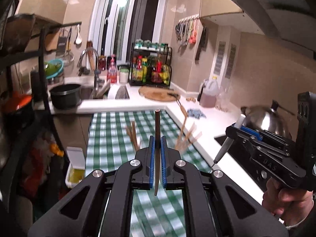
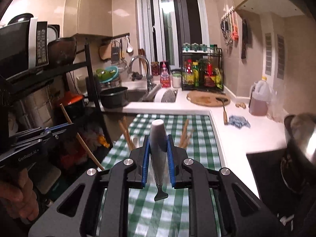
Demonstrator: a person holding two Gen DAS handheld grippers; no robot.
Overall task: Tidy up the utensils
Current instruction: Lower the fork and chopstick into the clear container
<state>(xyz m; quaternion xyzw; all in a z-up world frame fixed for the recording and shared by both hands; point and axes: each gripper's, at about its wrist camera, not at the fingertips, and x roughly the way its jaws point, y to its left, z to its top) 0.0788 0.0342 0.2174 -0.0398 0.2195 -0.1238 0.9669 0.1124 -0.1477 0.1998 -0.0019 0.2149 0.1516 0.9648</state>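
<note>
Above the green-checked tabletop (image 1: 110, 130), in the left wrist view, the left tongs (image 1: 157, 148) are closed on a thin brown chopstick (image 1: 157, 130), which stands almost upright between the blue pads (image 1: 151, 158), its blunt end up and its tapered tip hanging below them. Beyond the tongs, two blurred bunches of wooden chopsticks (image 1: 132, 136) lie or stand on the cloth, one to the left and one to the right near the white counter edge; the blur hides how they are held. To the right the right tongs (image 1: 238, 127) appear from the side, clamped on a grey-handled tool (image 1: 223, 150) that slants down toward the cloth. A steel pot lid (image 1: 264, 120) sits behind them, and a round wooden board (image 1: 158, 93) lies on the white counter further back.

From the right wrist view, the right tongs (image 2: 158, 148) grip the grey-handled tool (image 2: 158, 144) by its thick handle, white cap upward, with its small dark blade end pointing down below the pads. Wooden chopsticks (image 2: 126, 134) rise behind the tongs on both sides, over the checked tabletop (image 2: 199, 138). At the left edge the left tongs (image 2: 57, 129) hold the chopstick (image 2: 79, 136), seen slanting across a dark shelf rack (image 2: 92, 83)
</note>
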